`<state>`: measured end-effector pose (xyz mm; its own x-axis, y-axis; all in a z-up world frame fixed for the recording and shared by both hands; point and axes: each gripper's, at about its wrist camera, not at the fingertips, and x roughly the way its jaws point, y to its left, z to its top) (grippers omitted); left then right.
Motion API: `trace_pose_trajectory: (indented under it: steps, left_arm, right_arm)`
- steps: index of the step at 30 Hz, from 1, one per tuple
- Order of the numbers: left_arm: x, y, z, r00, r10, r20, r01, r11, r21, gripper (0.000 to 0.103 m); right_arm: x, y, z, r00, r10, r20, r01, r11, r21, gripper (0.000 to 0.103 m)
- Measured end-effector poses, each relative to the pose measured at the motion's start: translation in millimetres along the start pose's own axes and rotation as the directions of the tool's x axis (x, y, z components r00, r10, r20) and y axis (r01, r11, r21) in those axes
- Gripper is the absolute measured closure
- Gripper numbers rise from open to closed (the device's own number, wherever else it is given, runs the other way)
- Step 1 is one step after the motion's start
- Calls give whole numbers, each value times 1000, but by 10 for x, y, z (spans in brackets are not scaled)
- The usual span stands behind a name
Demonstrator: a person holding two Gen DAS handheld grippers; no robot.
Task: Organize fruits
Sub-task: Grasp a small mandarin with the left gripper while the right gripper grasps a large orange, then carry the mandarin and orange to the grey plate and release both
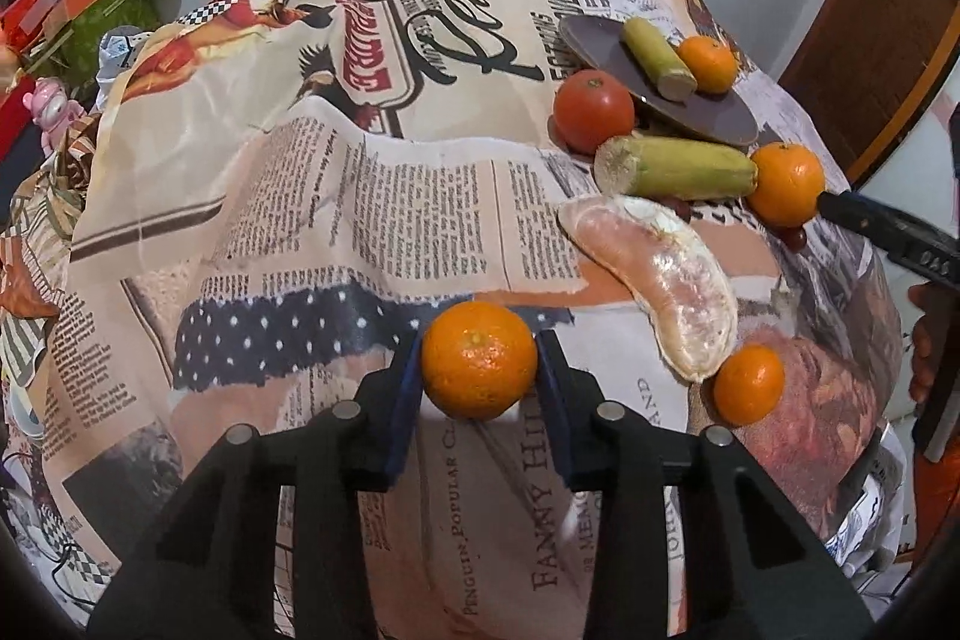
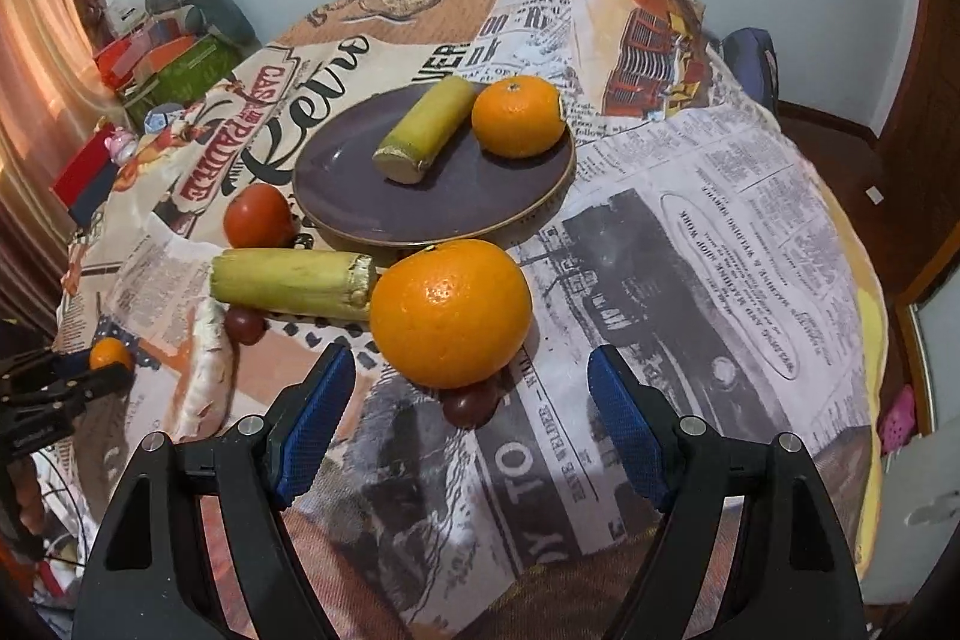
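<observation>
Down on the newspaper-print cloth (image 1: 288, 196), the left gripper (image 1: 480, 370) had its blue pads pressed against both sides of a small orange (image 1: 479, 359). The right gripper (image 2: 471, 388) hung with its fingers wide apart, nothing between them, just short of a larger orange (image 2: 451, 313). Beyond lay a purple plate (image 2: 360, 184) bearing a cane piece (image 2: 426, 130) and another orange (image 2: 517, 117), a tomato (image 2: 259, 216) beside it.

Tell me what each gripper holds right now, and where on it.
The left gripper clamps a small orange by its two opposite sides. The right gripper holds nothing; its jaws stand open short of a large orange.
</observation>
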<state>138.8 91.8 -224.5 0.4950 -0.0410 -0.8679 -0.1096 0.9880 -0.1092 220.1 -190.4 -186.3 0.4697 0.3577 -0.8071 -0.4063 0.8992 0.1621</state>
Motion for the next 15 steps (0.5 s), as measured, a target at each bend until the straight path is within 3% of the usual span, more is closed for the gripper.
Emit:
trace_pose_trajectory:
  steps: [9,11,12,15]
  left_arm:
    - [-24,-52,233,999,-20,40,19,1000,14,66]
    - [-14,-69,285,999,-24,47,23,1000,14,66]
    - [-7,-74,303,999,-25,49,25,1000,13,66]
    - [21,-96,353,998,-28,50,27,1000,14,66]
  right_arm:
    - [283,40,31,1000,-11,-19,10,999,-35,26]
    - [295,39,42,1000,-2,-12,1,999,-35,28]
    - [292,38,46,1000,15,-9,-15,999,-33,34]
    - [291,39,52,1000,25,-5,-25,999,-29,36]
